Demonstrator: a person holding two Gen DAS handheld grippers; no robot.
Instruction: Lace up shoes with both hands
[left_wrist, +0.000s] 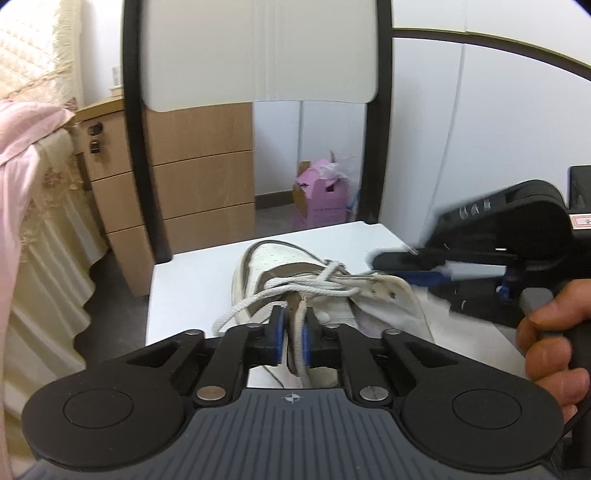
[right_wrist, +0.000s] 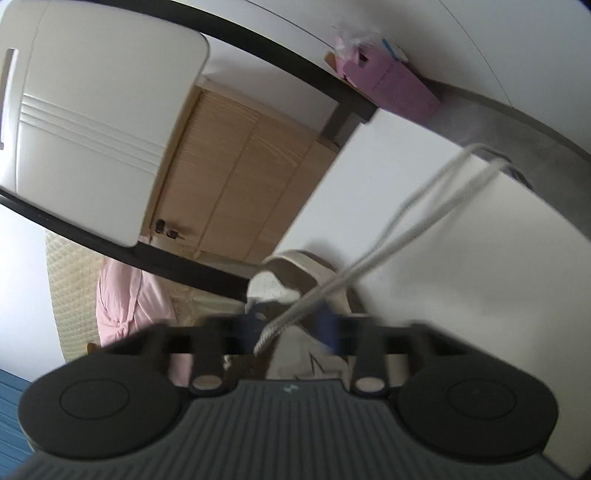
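Nearest the left wrist camera, the left gripper (left_wrist: 293, 338) had its jaws drawn in narrow on the brown edge of the sneaker's (left_wrist: 321, 291) throat, with a strand of the white shoelace (left_wrist: 306, 286) running between the blue pads (left_wrist: 277, 332); this grip probably steadied the shoe so that the other hand could work the lace. The sneaker, white with brown trim, lay on the white chair seat (left_wrist: 184, 288) with its toe toward the seat's far edge and the chair back (left_wrist: 258, 51).

On the right of that view, the right gripper (left_wrist: 413, 264), held by a hand (left_wrist: 550, 354), reached in over the shoe's eyelet side. In its own blurred view the jaws looked apart with the doubled lace (right_wrist: 406, 221) between them, though they were most likely nearly closed, seemingly on that lace. The loop trailed over the seat's far edge, loosely slack.

Farther off, on the floor beyond the seat's far edge, stood an open pink carton (left_wrist: 325, 195) with crumpled clear plastic (left_wrist: 332, 171) poking out of its top; what else it held could not be told.
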